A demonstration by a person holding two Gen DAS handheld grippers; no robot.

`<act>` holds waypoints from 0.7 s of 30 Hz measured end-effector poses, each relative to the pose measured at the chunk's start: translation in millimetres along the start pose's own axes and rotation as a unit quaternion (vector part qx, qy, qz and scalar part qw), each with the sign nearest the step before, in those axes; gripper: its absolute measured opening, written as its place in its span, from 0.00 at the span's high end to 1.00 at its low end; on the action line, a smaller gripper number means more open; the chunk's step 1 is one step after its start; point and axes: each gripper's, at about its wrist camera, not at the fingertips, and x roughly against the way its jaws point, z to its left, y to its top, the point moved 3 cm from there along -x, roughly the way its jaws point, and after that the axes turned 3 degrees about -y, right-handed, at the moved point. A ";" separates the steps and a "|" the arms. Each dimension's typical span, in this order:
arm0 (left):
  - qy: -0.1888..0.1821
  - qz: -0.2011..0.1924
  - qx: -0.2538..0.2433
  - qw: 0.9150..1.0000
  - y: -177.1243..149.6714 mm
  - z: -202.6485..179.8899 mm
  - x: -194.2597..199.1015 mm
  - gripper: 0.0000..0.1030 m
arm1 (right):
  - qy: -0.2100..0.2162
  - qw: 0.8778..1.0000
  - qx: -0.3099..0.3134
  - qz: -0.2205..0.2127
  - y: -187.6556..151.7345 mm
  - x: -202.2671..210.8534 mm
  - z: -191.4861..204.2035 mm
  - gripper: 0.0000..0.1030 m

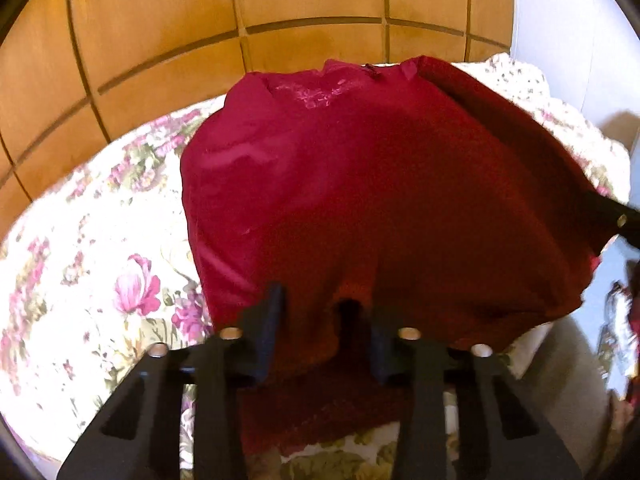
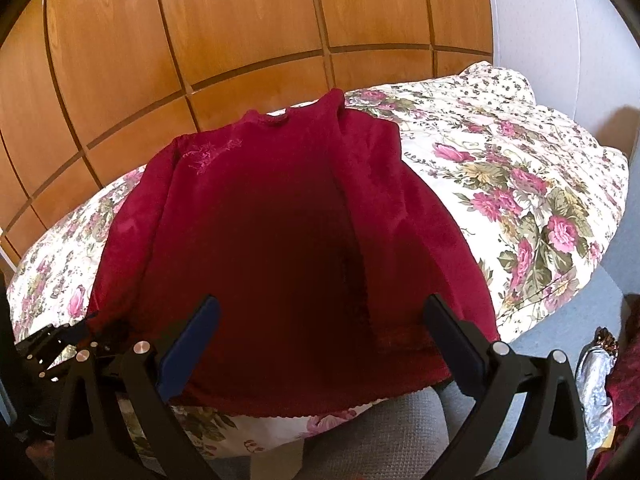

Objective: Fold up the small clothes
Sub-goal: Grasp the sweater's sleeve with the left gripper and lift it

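A dark red long-sleeved top (image 2: 280, 220) lies on a floral bedspread (image 2: 520, 184), neck end far, hem near me, with its right side folded inward. It also shows in the left wrist view (image 1: 340, 200). My left gripper (image 1: 312, 300) is shut on the red top's lower hem and lifts the cloth a little. It appears at the hem's left corner in the right wrist view (image 2: 68, 340). My right gripper (image 2: 320, 312) is open, its fingers (image 2: 452, 332) spread over the hem, holding nothing. Its tip shows at the right edge of the left wrist view (image 1: 620, 220).
A wooden panelled wardrobe (image 2: 240, 32) stands behind the bed. A white wall (image 2: 560, 32) is at the right. Grey carpet (image 2: 400, 420) lies below the bed's near edge. A silvery crumpled thing (image 2: 596, 376) lies on the floor at the right.
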 end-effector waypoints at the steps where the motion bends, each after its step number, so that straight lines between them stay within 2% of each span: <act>1: -0.003 0.001 0.009 1.000 0.2 3.7 1.9 0.84 | 0.003 1.000 -0.001 0.000 0.3 0.0 0.0 0.02; 3: -0.023 0.003 0.032 0.999 1.5 14.4 8.8 0.87 | 0.004 1.000 -0.001 0.000 0.1 0.4 0.4 0.02; 7: -0.055 0.000 0.084 0.995 9.0 40.7 25.0 0.87 | 0.006 1.000 -0.002 0.000 -0.3 0.6 0.8 0.02; 11: -0.069 -0.024 0.129 0.989 16.7 71.6 42.7 0.87 | 0.008 1.000 -0.002 0.002 -1.1 -0.3 1.7 0.02; 14: -0.053 -0.045 0.172 0.983 23.3 109.0 54.4 0.87 | 0.007 1.000 -0.002 0.002 -0.8 -0.8 0.7 0.02; 16: -0.027 -0.050 0.213 0.975 28.4 147.3 57.1 0.95 | 0.005 1.000 -0.003 0.002 -1.1 -0.7 -0.3 0.02; 21: 0.037 -0.048 0.286 0.956 27.5 232.0 51.8 0.95 | 0.004 1.000 -0.006 -0.001 0.5 -1.4 -5.2 0.02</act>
